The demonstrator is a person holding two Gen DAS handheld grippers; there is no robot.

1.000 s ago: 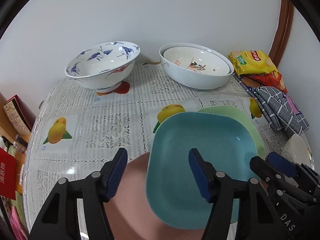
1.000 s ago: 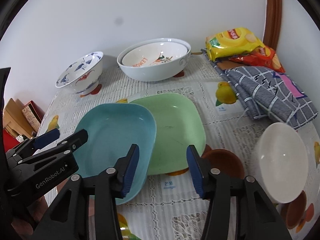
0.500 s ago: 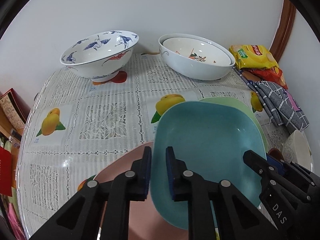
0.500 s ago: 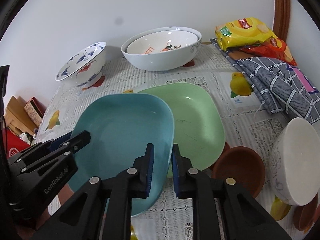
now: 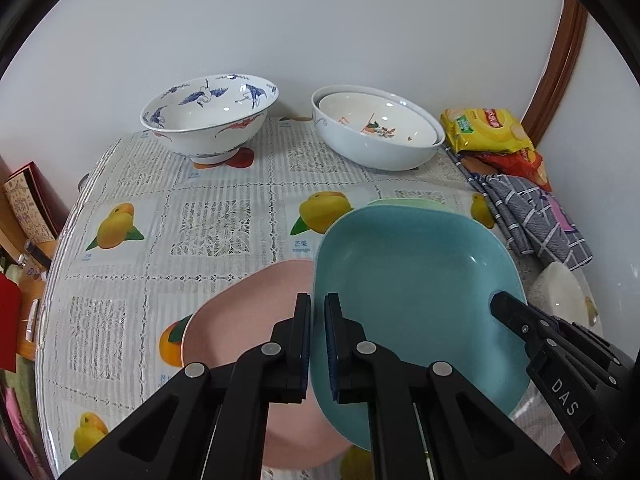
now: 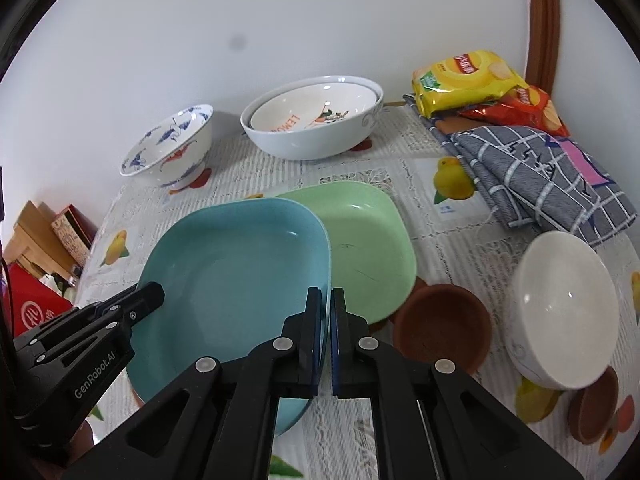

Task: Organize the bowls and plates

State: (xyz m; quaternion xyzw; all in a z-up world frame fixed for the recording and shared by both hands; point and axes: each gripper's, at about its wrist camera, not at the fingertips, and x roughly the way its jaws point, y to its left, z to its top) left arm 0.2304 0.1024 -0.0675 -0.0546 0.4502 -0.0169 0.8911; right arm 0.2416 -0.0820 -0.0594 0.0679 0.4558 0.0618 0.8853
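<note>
A teal square plate (image 5: 416, 280) is held by both grippers. My left gripper (image 5: 318, 308) is shut on its left rim, and my right gripper (image 6: 330, 308) is shut on its right rim. The teal plate (image 6: 236, 272) overlaps a pink plate (image 5: 240, 340) on its left and a green plate (image 6: 368, 240) on its right. At the back stand a blue-and-white bird bowl (image 5: 208, 120) and two nested white bowls (image 5: 376, 132). Each view also shows the other gripper at the plate's far rim, the right gripper (image 5: 500, 304) and the left gripper (image 6: 154, 292).
A white bowl (image 6: 560, 308) and a small brown dish (image 6: 440, 328) sit right of the green plate, with another brown dish (image 6: 592, 412) nearer the front. Chip bags (image 6: 468, 76) and a folded checked cloth (image 6: 532, 168) lie at the back right. The table's left edge (image 5: 60, 248) drops off to red boxes.
Both grippers went from wide open to shut, each closing on a rim of the teal plate. The plate now sits larger and nearer in both views.
</note>
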